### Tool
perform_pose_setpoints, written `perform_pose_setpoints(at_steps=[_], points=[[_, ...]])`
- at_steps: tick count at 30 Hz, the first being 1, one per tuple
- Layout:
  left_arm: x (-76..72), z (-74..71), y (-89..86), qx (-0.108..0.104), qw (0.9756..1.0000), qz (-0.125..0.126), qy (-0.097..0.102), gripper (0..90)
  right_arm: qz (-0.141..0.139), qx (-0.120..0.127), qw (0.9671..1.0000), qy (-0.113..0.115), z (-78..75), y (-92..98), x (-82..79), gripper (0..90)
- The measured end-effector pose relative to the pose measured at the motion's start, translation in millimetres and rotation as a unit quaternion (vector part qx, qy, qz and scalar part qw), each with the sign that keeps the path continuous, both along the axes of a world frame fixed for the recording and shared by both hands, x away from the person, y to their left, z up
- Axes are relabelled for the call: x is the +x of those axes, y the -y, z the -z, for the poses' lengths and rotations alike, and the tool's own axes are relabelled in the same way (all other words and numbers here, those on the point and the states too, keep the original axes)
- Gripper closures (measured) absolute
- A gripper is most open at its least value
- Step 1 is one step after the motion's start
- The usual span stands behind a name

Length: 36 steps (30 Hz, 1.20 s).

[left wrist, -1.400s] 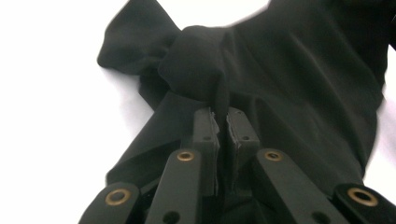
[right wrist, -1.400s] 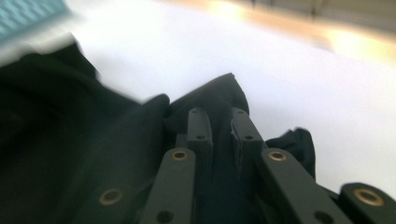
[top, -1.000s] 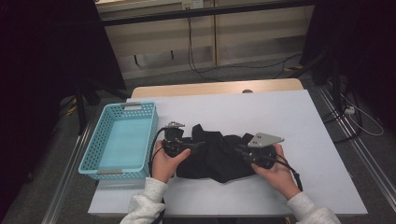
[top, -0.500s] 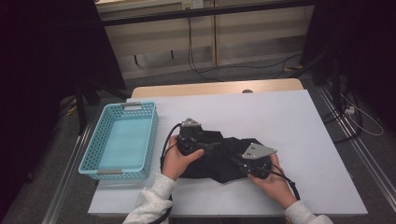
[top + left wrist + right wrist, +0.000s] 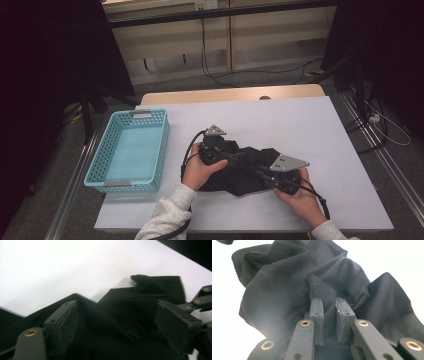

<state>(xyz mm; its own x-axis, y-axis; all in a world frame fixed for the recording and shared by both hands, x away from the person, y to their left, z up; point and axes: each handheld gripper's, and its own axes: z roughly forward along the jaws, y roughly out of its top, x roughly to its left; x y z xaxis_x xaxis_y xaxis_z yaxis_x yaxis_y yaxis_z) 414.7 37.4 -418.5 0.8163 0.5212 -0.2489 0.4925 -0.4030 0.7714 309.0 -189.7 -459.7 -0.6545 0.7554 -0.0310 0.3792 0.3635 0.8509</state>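
Left claw (image 5: pixel 117 322): standing wide open over the black cloth (image 5: pixel 245 167), having just been closing slightly.
Right claw (image 5: pixel 329 306): pinching a fold of the cloth.
Table (image 5: pixel 300 125): carrying the cloth.

A white table (image 5: pixel 320 135) is standing on grey carpet (image 5: pixel 260 82), with a strip of wooden top (image 5: pixel 235 94) showing along its far edge. A pale panelled wall (image 5: pixel 260 35) is running behind it, crossed by a dark rail (image 5: pixel 225 13). Black cables (image 5: pixel 210 55) are hanging down the wall and trailing across the floor. Both sides of the room are lying in deep shadow, and light is falling mostly on the table. Metal rails (image 5: pixel 390 160) are running along the floor at right.
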Motion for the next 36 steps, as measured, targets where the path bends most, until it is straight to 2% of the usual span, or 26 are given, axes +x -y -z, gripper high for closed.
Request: perform_pose_setpoints(at_steps=[7,10,13,14,15,18,21,22,25,27,28,29,30,31,32,36], points=[[-1.2,4.6,18.9,0.005,0.9996,0.027,0.005,24.2,0.007,0.001,1.0,-0.001,-0.3,7.0,-6.1,80.0],[-2.6,9.4,28.5,0.015,0.9986,0.05,0.01,30.9,0.009,0.002,1.0,-0.001,-0.2,9.0,-8.3,80.9],[-6.0,13.9,37.5,0.046,0.995,0.088,0.001,47.7,0.013,0.001,0.9999,0.0,-0.5,11.8,-9.6,82.1],[-6.4,15.3,39.6,0.047,0.9944,0.094,-0.001,52.7,0.014,0.001,0.9999,-0.002,-0.6,12.9,-10.0,82.7],[-6.0,16.3,40.9,0.051,0.9938,0.098,-0.01,62.9,0.015,0.002,0.9999,-0.002,-0.2,13.9,-10.3,83.5],[-4.5,19.5,43.6,0.062,0.9937,0.089,-0.029,76.7,0.014,0.005,0.9999,-0.005,0.4,15.7,-11.2,85.9],[-1.8,19.6,42.4,0.054,0.9948,0.073,-0.046,89.4,0.011,0.004,0.9999,-0.006,0.0,15.3,-12.4,86.8],[-1.2,18.2,41.1,0.049,0.9956,0.065,-0.046,90.0,0.01,0.003,0.9999,-0.006,-0.2,15.4,-12.7,87.2],[1.3,11.2,33.6,0.036,0.9977,0.045,-0.036,90.0,0.008,0.006,0.9999,-0.007,-1.9,17.0,-13.8,87.7],[4.1,9.0,29.8,0.029,0.9983,0.039,-0.031,90.0,0.009,0.007,0.9999,-0.008,-3.3,18.3,-14.6,87.8],[5.3,8.7,28.7,0.027,0.9988,0.037,-0.019,89.6,0.008,0.006,0.9999,-0.007,-3.6,18.9,-15.1,87.8],[6.0,8.9,28.4,0.024,0.9993,0.028,0.0,78.6,0.009,0.005,0.9999,-0.007,-3.6,19.3,-15.5,87.8],[6.3,9.7,29.3,0.027,0.9994,0.019,0.004,62.3,0.01,0.006,0.9999,-0.008,-3.2,19.7,-15.4,87.8],[5.6,9.8,31.1,0.035,0.9991,0.025,-0.003,54.4,0.01,0.006,0.9999,-0.009,-2.7,19.7,-15.1,87.8],[4.1,9.8,32.9,0.036,0.9988,0.034,0.002,51.9,0.012,0.005,0.9999,-0.01,-2.2,19.8,-14.8,87.8],[4.4,15.2,43.2,0.036,0.9966,0.067,0.03,30.8,0.011,0.007,0.9999,-0.01,-2.4,19.8,-13.6,87.8]])
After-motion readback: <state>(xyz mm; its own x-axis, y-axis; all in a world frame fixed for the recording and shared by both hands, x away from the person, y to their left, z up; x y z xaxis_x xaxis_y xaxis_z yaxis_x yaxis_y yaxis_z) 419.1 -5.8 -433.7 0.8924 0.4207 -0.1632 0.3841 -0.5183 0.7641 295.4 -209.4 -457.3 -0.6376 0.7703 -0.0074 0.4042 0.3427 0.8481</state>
